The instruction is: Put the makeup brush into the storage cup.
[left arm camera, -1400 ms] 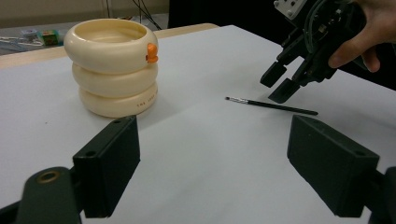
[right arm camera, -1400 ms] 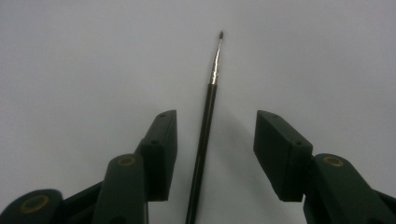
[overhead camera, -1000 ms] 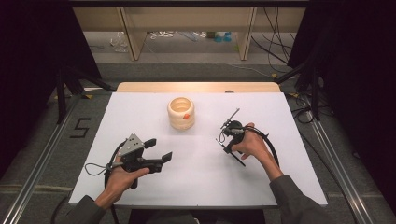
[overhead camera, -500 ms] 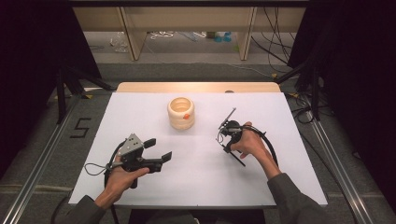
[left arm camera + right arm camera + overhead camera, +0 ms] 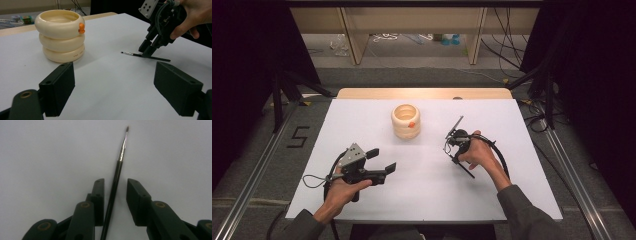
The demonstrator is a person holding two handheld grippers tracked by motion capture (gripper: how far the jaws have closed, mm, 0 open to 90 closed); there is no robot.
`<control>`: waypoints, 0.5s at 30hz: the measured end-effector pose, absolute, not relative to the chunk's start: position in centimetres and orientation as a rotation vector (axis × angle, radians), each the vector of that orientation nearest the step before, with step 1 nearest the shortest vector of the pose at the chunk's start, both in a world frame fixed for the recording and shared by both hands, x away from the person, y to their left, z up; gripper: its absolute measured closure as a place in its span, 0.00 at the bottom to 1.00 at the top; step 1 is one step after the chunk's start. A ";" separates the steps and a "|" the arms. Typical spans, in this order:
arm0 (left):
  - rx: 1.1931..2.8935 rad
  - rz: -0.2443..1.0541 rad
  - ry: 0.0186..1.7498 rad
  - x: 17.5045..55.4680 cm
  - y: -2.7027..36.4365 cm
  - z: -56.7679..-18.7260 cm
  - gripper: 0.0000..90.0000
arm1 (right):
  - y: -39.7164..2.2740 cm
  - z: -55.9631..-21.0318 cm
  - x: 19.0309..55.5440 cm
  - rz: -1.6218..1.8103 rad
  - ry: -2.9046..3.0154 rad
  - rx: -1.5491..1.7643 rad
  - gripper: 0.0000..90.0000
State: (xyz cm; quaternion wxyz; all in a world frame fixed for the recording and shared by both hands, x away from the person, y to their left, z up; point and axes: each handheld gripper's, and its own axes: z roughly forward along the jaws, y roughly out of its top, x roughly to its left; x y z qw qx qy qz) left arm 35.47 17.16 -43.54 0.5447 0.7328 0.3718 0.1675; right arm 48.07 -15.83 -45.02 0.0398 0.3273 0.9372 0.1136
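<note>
I work at a white table (image 5: 427,195) with a bare wooden strip along its far edge, grey floor and dark curtains around it. My right gripper (image 5: 115,188), jaws just closing, straddles a thin black paintbrush (image 5: 117,173) lying flat, not yet pinched. My left gripper (image 5: 113,75) rests released near the cream stacked-ring pot (image 5: 60,35).

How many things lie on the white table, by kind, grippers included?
Cream ring-shaped container: 1
Thin black paintbrush: 1
Grippers: 2, left gripper and right gripper
Total: 4
</note>
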 end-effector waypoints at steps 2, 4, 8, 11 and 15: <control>1.737 0.397 0.884 35.5 17.2 -43.5 0.19 | -15.8 -45.0 48.1 0.341 2.881 0.993 0.78; 1.736 0.398 0.885 35.5 17.2 -43.5 0.19 | -15.7 -44.9 48.1 0.328 2.885 1.000 0.79; 1.735 0.397 0.885 35.5 17.2 -43.5 0.19 | -15.7 -45.1 48.2 0.323 2.888 1.005 0.81; 1.737 0.397 0.884 35.5 17.2 -43.5 0.19 | -15.7 -45.2 48.2 0.310 2.885 1.022 0.82; 1.736 0.395 0.883 35.4 17.1 -43.5 0.19 | -15.6 -45.2 48.2 0.303 2.896 1.001 0.83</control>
